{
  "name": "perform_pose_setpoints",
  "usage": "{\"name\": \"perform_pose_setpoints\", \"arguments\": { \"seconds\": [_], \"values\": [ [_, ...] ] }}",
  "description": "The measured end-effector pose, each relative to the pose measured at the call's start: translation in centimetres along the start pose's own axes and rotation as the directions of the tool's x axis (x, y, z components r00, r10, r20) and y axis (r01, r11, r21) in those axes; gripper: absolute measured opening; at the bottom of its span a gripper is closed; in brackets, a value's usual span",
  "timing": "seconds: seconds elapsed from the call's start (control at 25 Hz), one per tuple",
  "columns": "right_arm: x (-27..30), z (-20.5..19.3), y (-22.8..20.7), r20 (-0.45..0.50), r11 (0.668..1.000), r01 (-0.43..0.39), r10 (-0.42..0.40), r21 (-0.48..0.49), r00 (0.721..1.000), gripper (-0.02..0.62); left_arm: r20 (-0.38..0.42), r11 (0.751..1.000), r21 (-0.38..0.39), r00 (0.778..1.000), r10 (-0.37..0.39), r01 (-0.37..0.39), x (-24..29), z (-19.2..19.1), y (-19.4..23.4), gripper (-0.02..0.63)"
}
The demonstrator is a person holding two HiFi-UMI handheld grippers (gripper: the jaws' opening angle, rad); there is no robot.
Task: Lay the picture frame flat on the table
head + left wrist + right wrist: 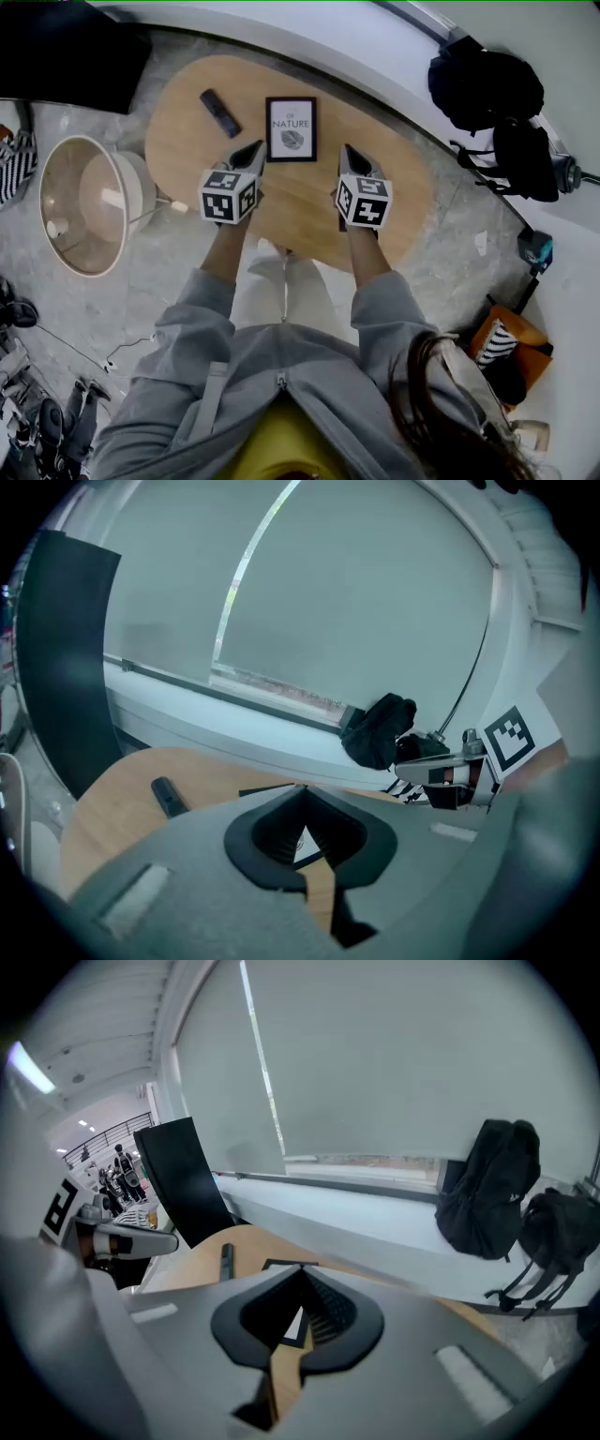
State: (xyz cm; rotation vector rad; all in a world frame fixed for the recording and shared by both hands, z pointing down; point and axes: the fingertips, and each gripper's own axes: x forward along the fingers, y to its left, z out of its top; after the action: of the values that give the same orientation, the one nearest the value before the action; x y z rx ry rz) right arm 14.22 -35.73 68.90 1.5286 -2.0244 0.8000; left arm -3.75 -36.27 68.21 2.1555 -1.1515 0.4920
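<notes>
A person in grey sleeves (192, 305) stands at the near edge of an oval wooden tabletop (187, 98) and holds both grippers out over its middle. The left gripper (254, 148) and the right gripper (348, 150) sit side by side with a gap between them, each tilted downward toward the far edge. Each gripper's own view shows its jaws pressed together with nothing between them, so both are closed and empty. Neither touches anything on the tabletop.

Just past the gripper tips, and between them in the head view, the frame (292, 128) lies flat on its back near the middle of the far edge. Its black border surrounds a white print with the word NATURE and a small grey figure, and its sides run roughly square to the person. Part of its white face and dark border shows through the notch behind each gripper's jaws.

A dark remote (220, 112) lies at an angle to the left of the frame, near but apart from it, toward the far left edge.

On the floor off the left end stands a round white shade (58, 202). Beyond the far edge runs a pale ledge, and two black backpacks (486, 86) rest against it to the right.
</notes>
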Motion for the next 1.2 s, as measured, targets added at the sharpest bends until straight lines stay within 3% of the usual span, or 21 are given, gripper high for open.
{"name": "perform_pose_setpoints", "arguments": {
  "seconds": [0.28, 0.48, 0.8, 1.2],
  "values": [
    [-10.2, 5.6, 1.9, 0.124, 1.000, 0.008, -0.007, -0.004, 0.992, -0.002, 0.136, 0.999, 0.049, 0.991, 0.007, -0.014, -9.6, 5.8, -5.3, 0.002],
    [-17.5, 10.4, 4.1, 0.260, 0.998, -0.012, 0.025, -0.054, 0.965, -0.002, 0.234, 0.994, 0.110, 0.972, -0.013, -0.013, -15.1, 9.5, -9.2, 0.002],
    [-27.9, 17.7, 6.8, 0.458, 0.991, 0.003, 0.058, -0.132, 0.887, -0.002, 0.435, 0.962, 0.264, 0.899, -0.054, -0.069, -23.3, 18.1, -14.5, 0.002],
    [-36.8, 22.6, 9.5, 0.623, 0.968, 0.068, 0.101, -0.242, 0.775, -0.002, 0.562, 0.955, 0.255, 0.827, -0.019, -0.151, -30.3, 22.8, -18.3, 0.003]
  ]
}}
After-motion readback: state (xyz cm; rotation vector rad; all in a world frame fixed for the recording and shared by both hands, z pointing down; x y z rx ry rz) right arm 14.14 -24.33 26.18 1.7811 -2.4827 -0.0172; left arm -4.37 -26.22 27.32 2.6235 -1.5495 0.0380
